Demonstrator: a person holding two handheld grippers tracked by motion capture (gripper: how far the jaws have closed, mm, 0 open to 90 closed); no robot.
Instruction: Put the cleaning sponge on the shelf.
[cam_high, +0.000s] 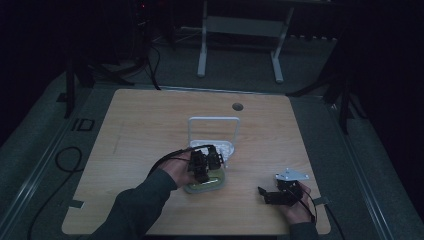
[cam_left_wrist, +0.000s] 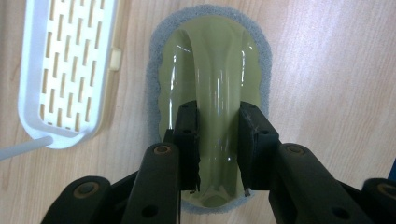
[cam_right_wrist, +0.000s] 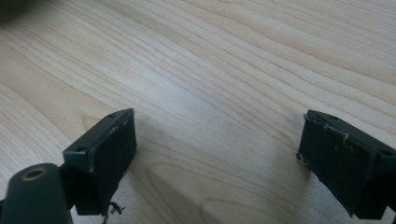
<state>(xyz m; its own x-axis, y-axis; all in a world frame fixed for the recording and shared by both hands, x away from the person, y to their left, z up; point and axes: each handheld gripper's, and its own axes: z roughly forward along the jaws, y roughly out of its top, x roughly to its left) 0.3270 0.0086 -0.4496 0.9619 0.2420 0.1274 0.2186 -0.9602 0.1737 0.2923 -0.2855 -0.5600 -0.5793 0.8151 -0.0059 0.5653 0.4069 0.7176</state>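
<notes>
Olive-green handled scrub pad (cam_left_wrist: 212, 84), grey foam edge, flat on table.

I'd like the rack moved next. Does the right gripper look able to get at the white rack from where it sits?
Probably yes: the right gripper is open and empty, with bare table between it and the white rack; the left gripper holding the scrubber sits nearer the rack's front.

High view above the person's side, facing forward and down on the table (cam_high: 150, 115), left gripper view close over the green scrubber (cam_left_wrist: 210, 84), also seen from above, right gripper view low over bare wood.

A dim lab: bare wooden table (cam_high: 150, 115), grey carpet (cam_high: 240, 75), equipment stands (cam_high: 70, 85), trailing floor cables (cam_high: 65, 160).
</notes>
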